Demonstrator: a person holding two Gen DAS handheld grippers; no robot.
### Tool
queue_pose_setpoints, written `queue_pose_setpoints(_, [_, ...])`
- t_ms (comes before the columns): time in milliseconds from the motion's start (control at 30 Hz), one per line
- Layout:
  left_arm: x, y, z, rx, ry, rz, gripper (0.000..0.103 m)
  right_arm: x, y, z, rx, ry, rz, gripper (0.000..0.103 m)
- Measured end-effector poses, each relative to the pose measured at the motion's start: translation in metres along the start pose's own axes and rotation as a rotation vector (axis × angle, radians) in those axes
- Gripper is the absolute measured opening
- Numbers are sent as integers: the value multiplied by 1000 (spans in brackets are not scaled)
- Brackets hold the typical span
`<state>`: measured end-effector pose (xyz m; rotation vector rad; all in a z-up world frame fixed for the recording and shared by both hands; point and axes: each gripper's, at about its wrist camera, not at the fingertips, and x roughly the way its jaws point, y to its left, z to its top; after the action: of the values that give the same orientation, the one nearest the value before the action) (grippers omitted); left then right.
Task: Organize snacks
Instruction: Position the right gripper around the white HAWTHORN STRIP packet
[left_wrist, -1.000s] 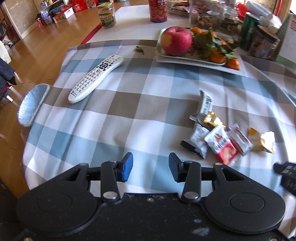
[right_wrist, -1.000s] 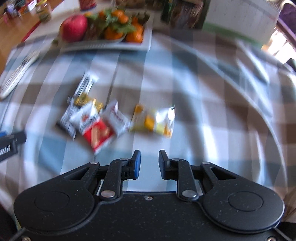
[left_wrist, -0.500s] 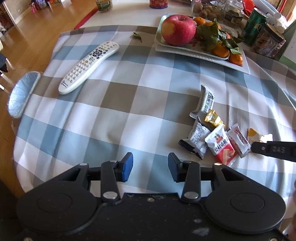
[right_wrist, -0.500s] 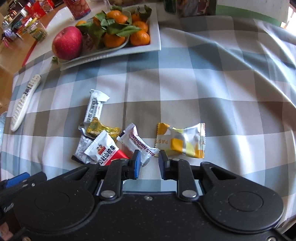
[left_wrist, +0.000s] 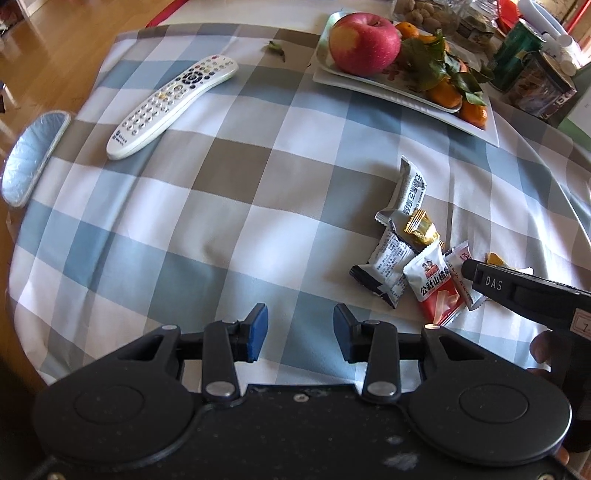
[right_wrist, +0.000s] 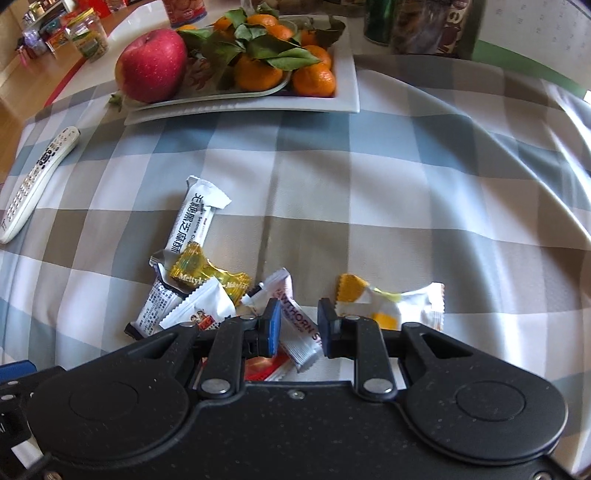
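The right gripper (right_wrist: 298, 325) has its jaws apart, straddling the white hawthorn strip packet (right_wrist: 295, 325) without clamping it. Just right of the jaws lies a yellow-and-white snack packet (right_wrist: 399, 304). To the left, touching one another in a loose pile, are a red-and-white hawthorn packet (right_wrist: 207, 308), a gold Mettyk candy (right_wrist: 199, 271), a black-and-white packet (right_wrist: 155, 310) and a long white sesame crisp bar (right_wrist: 194, 219).

The left gripper (left_wrist: 297, 330) has its jaws wide apart over bare checked tablecloth (left_wrist: 221, 221), holding nothing, with the snack pile (left_wrist: 413, 258) to its right. Beyond lie a white remote control (left_wrist: 173, 105) and a white tray (right_wrist: 347, 85) with a red apple (right_wrist: 151, 64) and leafy tangerines (right_wrist: 280, 66).
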<state>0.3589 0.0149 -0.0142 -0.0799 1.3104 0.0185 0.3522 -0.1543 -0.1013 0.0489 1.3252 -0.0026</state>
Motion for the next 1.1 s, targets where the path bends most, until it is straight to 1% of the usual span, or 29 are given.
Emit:
queue_pose_setpoints(200, [1, -1, -1, 0, 11, -7, 41, 0, 2, 1, -19, -12, 25, 37])
queue_pose_setpoints(367, [3, -2, -2, 6, 15, -4, 41, 7, 6, 0, -67, -8, 29, 46])
queue_pose_setpoints(433, [4, -1, -1, 4, 19, -8, 41, 10, 6, -2, -82, -7, 32, 47])
queue_pose_setpoints(567, [3, 0, -1, -1, 16, -11, 41, 11, 16, -5, -159, -11, 1, 49])
queue_pose_setpoints(633, [3, 0, -1, -1, 17, -11, 41, 10, 19, -8, -178, -26, -25, 53])
queue_pose_setpoints(800, [6, 0, -2, -1, 25, -13, 41, 11, 12, -5, -155, -6, 0, 52])
queue_pose_setpoints(933, [8, 0, -2, -2, 32, -15, 41, 11, 13, -8, -155, -21, -6, 52])
queue_pose_setpoints(967, [8, 0, -2, -4, 34, -14, 41, 11, 14, -9, -155, -26, -11, 53])
queue_pose_setpoints(1033, [9, 1, -2, -6, 37, -17, 41, 12, 12, -8, -140, -30, -31, 60])
queue_pose_setpoints(1100, [8, 1, -3, -7, 36, -19, 41, 14, 7, -6, -119, -20, -44, 70])
